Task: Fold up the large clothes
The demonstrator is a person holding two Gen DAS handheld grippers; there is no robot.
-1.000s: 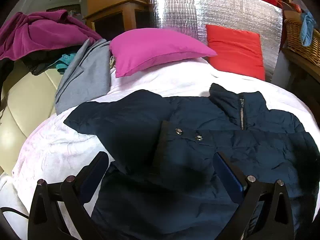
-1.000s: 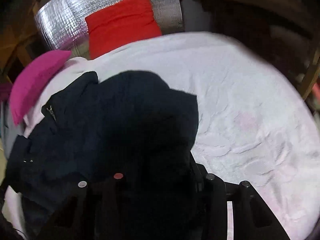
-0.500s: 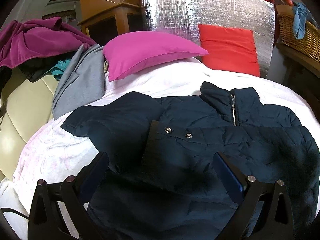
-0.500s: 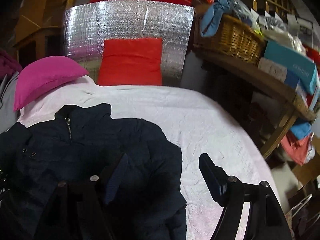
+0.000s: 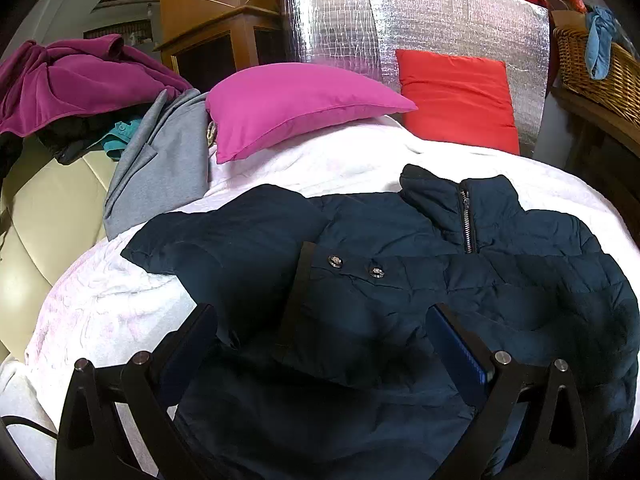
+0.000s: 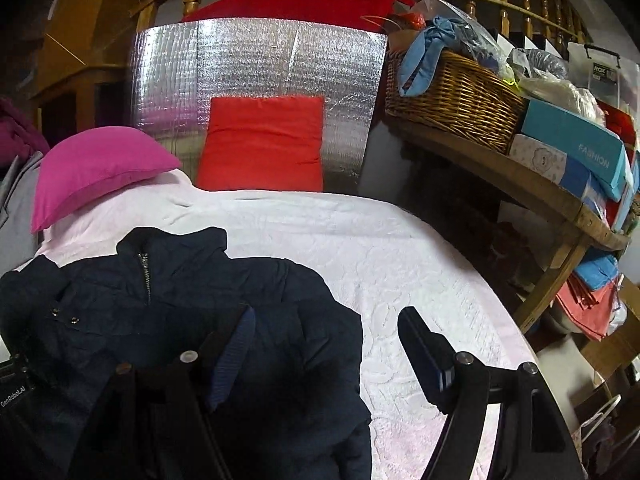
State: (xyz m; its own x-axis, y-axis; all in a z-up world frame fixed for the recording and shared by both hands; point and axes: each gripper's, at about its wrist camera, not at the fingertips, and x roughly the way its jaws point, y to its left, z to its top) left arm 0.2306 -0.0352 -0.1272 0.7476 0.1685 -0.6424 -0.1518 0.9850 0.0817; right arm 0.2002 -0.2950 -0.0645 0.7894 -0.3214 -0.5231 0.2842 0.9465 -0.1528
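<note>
A navy puffer jacket (image 5: 380,240) lies front up on the white bedspread (image 5: 340,160), collar and zip toward the pillows. One sleeve is folded across its chest, and the cuff (image 5: 352,268) shows two metal snaps. My left gripper (image 5: 324,340) hovers open over the jacket's lower body, with nothing between its fingers. In the right wrist view the jacket (image 6: 180,300) fills the lower left, its right shoulder rounded inward. My right gripper (image 6: 328,344) stands open above the jacket's right edge and the bedspread (image 6: 400,264), holding nothing.
A pink pillow (image 5: 296,104) and a red cushion (image 5: 456,100) lean at the head of the bed against a silver foil panel (image 5: 420,20). Grey (image 5: 160,168) and purple (image 5: 80,80) garments pile up on the left. A wicker basket (image 6: 452,96) and boxes (image 6: 576,148) crowd a wooden shelf on the right.
My right gripper let go of the jacket's right side, opened wide and rose back from it, and its view swung up toward the headboard. The left gripper stayed open and hardly moved.
</note>
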